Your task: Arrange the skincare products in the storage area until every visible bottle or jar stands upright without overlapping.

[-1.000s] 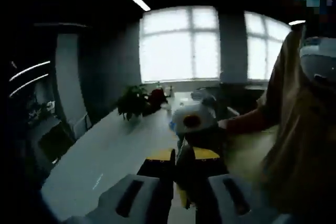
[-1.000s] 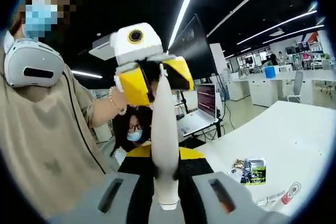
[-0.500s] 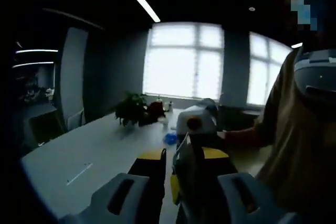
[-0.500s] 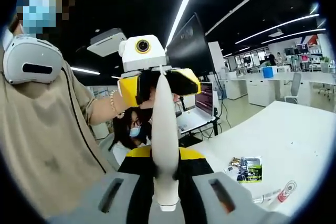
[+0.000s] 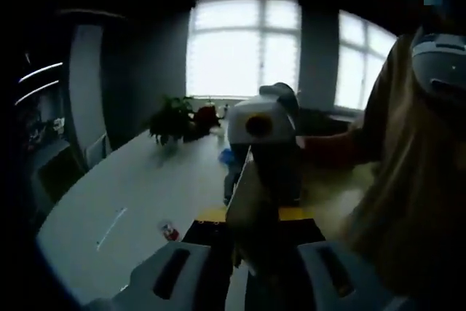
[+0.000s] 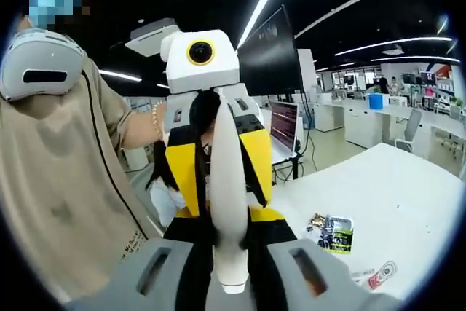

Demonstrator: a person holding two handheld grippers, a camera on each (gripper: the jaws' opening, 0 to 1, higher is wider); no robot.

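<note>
Tube [image 6: 227,202] — smooth, white, tapered

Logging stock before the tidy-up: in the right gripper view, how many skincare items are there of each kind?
white tube, held up off the table: 1
printed sachet, lying on the table: 1
small red-and-white tube, lying on the table: 1
Total: 3

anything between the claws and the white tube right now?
Nothing visible. In the right gripper view the white tube sits upright between the right claw jaws, cap end down, and the left claw closes on its upper part from the far side. Both appear in direct contact. The storage area can't be made out, so that path can't be judged.
</note>
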